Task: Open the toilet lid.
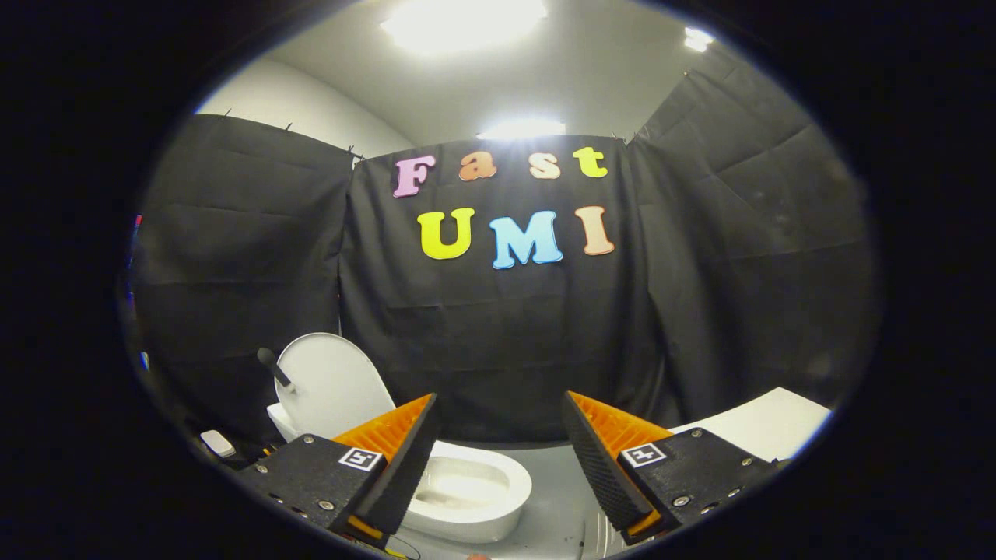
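Observation:
A white toilet (pixel 467 498) stands on the floor below and just beyond my left finger (pixel 397 459). Its lid (pixel 331 385) is raised upright, leaning back toward the black cloth wall, and the bowl lies open to view. A short black handle (pixel 274 365) sticks out from the lid's left edge. My gripper (pixel 498 424) hangs above the bowl, open, with a wide gap between the orange-and-black fingers and nothing in that gap. The left finger hides part of the bowl's left rim.
A white tabletop or counter (pixel 766 428) runs behind the right finger (pixel 603 451). Grey floor (pixel 556 513) lies between toilet and counter. Black cloth walls close the booth on three sides. A small white object (pixel 218 443) sits on the floor left of the toilet.

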`<state>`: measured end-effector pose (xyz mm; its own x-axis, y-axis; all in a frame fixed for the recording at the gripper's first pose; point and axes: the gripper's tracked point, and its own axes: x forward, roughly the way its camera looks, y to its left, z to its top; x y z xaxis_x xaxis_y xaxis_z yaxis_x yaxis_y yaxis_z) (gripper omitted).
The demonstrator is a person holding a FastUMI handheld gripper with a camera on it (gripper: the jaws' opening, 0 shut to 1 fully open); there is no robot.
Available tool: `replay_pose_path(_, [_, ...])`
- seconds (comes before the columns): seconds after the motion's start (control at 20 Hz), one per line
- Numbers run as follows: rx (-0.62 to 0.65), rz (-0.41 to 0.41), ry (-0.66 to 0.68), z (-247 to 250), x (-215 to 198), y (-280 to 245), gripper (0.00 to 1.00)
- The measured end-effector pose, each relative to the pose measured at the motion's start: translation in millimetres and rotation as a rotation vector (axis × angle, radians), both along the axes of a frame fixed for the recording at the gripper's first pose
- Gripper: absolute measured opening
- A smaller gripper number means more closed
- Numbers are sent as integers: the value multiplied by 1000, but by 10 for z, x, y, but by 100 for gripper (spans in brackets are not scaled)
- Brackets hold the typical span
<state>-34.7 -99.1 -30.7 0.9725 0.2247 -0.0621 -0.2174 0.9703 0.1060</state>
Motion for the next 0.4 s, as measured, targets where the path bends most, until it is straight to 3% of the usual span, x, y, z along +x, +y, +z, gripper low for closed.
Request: replay_pose_path(0.4, [-40, -1, -40, 19, -283, 61, 95])
